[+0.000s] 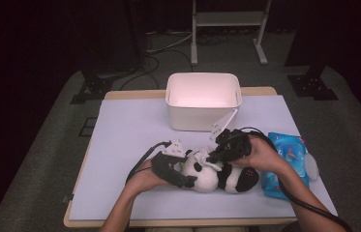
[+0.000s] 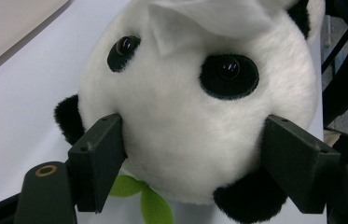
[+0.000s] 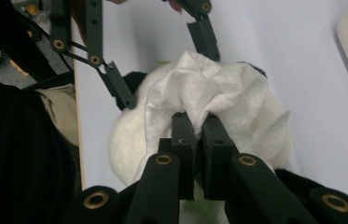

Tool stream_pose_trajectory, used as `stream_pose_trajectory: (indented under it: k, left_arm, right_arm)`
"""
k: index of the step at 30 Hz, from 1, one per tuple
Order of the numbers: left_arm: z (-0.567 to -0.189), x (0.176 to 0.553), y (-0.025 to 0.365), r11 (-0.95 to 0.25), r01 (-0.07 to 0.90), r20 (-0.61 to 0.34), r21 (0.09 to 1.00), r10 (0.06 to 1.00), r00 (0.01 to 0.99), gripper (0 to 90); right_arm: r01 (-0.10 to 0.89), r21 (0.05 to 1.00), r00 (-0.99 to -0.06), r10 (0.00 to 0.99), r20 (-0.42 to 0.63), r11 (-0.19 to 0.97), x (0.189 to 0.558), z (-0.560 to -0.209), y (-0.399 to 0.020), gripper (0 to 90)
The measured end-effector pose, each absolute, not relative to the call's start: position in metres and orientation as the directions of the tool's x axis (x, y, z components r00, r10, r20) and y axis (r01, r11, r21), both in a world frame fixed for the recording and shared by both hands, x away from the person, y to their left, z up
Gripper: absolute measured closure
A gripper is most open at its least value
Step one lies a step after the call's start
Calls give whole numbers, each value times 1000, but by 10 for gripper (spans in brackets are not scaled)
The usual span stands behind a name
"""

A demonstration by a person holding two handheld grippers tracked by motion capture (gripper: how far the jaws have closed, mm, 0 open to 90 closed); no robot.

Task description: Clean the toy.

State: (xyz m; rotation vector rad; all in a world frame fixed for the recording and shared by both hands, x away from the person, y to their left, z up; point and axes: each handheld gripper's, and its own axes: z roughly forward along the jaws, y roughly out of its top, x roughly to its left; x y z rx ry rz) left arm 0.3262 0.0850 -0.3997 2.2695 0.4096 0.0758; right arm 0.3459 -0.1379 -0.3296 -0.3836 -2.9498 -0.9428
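Left claw [image 2: 192, 154] is clenched on the plush panda [image 2: 195, 116], w/ its two flat, matte black pads pressed into opposite sides of the round white head, just below the glossy black eyes. The fur is short and fuzzy and dents a bit under each pad. A black ear sits just outside the pad at the left of the left gripper view; a black limb lies under the pad at the right. Two smooth green felt leaves [image 2: 143, 196] poke out beneath the chin, btw the pads and lower.

Right claw [image 3: 198, 135] is pinched tight on a white wipe [image 3: 204, 93], a thin, crinkled, soft sheet bunched into folds. The wipe rises straight ahead of the shut pads and drapes over the top of the panda's head, touching it. Beyond it the left claw's slim black linkage straddles the head.

In the high view the panda [image 1: 217, 176] lies on its side on the pale lilac table [image 1: 129, 135], btw both claws, w/ the left claw [image 1: 188, 181] at its head end. A white rounded-corner plastic bin [image 1: 202, 99] stands beyond the right claw [image 1: 213, 157]. A shiny blue wipe pack [image 1: 289, 162] lies just outside the right hand.
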Motion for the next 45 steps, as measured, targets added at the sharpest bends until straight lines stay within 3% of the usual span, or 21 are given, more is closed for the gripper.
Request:
stream_pose_trajectory:
  k: [11,23,45]
  left_arm:
    - [-398,326,83,-615,260,-70,744,316,946,233]
    - [-399,327,85,-614,273,-84,740,319,944,232]
    - [-398,322,83,-632,254,-77,732,295,952,229]
  right_arm:
    - [202,538,-979,177,98,818,328,-330,-131,849]
    - [142,536,-990,122,72,832,333,-337,-103,849]
    - [330,583,-939,320,124,742,356,-331,-179,848]
